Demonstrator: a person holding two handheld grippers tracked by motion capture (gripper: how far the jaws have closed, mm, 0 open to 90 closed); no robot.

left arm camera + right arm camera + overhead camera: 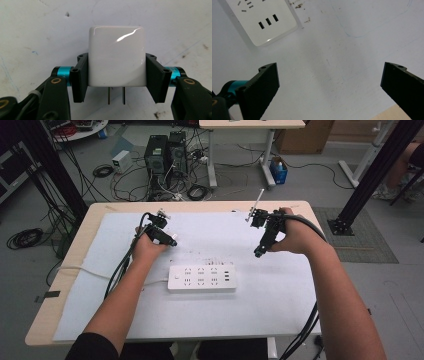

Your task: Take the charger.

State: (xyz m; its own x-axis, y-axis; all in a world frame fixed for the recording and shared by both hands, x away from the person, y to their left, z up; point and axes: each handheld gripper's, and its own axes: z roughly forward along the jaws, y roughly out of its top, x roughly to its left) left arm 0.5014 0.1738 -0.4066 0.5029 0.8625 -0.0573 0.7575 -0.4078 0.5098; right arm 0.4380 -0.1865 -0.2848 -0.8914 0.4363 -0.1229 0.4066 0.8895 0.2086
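We see a person's two forearms coming in from six o'clock over a table [75, 250] covered by a white sheet [280, 305]. A white power strip [201, 278] lies flat on the sheet near the middle, its long side running from nine to three o'clock, with a white cord [80, 268] leaving its nine o'clock end toward the table edge.

The left claw [169, 239] is held in the left hand [146, 247] just beyond the strip, at about eleven o'clock from it. In the left gripper view the left claw is closed onto a glossy white plug adapter [117, 56]: one black jaw presses each side of its body, and its two metal prongs [116, 95] stick out at six o'clock, toward the camera. The adapter is lifted off the sheet, apart from the strip.

The right claw [259, 251] is held in the right hand [296, 237] at about one o'clock from the strip, well apart from the left one, pointing down toward the sheet. In the right gripper view its jaws stand wide apart with nothing between them, bare sheet beneath, and the strip's end with three USB slots [268, 21] shows at eleven o'clock.

On the floor beyond the table at twelve o'clock we see two black computer towers [165, 152] amid tangled cables.
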